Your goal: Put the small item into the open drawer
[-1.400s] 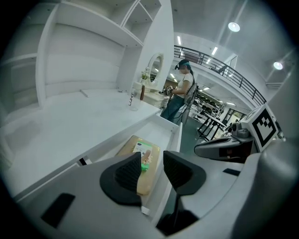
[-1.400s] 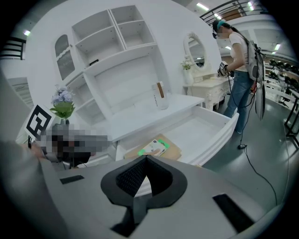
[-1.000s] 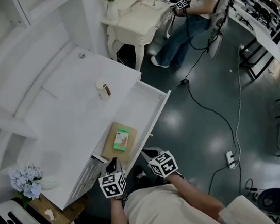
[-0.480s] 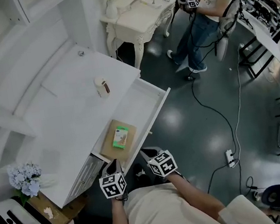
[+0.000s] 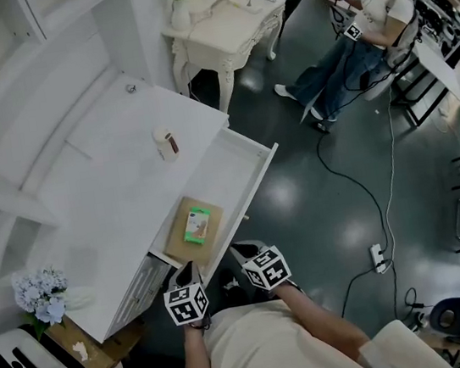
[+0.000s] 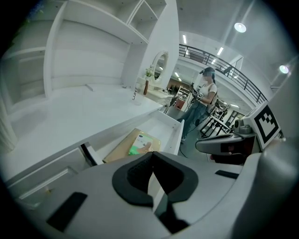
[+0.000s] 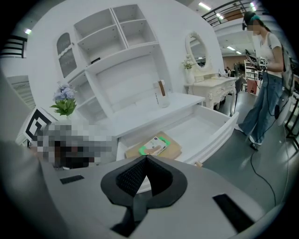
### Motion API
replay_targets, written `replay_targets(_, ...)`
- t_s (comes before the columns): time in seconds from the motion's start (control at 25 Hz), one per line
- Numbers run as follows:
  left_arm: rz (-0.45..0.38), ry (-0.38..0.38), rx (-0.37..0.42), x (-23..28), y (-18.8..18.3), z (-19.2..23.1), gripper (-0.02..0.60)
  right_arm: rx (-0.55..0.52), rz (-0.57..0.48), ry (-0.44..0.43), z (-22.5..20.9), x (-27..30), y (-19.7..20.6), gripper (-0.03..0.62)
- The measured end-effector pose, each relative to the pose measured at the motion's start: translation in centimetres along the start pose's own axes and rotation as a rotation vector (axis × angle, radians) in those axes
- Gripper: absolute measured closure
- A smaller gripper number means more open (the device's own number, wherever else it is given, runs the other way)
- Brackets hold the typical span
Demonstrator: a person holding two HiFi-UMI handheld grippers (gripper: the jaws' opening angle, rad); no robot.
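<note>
A white counter [image 5: 84, 183] is shown from above at left, with a green-and-white packet [image 5: 196, 225] lying on a brown board [image 5: 191, 253] in the near end of its open drawer [image 5: 224, 175]. Just below, the left gripper [image 5: 185, 270] and right gripper [image 5: 242, 252] are held clear of it. Only the gripper views show both sets of fingers [image 6: 133, 181] pressed together, empty.
</note>
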State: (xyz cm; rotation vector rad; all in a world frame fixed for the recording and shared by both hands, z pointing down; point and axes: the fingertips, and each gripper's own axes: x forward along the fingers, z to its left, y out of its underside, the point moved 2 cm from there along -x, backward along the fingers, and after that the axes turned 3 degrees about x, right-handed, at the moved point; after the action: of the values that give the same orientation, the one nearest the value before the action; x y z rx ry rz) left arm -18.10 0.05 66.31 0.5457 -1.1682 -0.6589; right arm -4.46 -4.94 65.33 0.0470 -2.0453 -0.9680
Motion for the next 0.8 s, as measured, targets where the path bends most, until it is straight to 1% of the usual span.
replay_targets(0.24, 0.0, 0.004, 0.02, 0.07, -0.04, -0.34, 0.565, 0.004, -0.002, 0.001, -0.1, -0.08, 0.04, 0.57)
replay_targets(0.8, -0.002, -0.001, 0.029, -0.12, -0.07, -0.6, 0.565, -0.01, -0.005, 0.006, -0.17, -0.5, 0.23, 0.569)
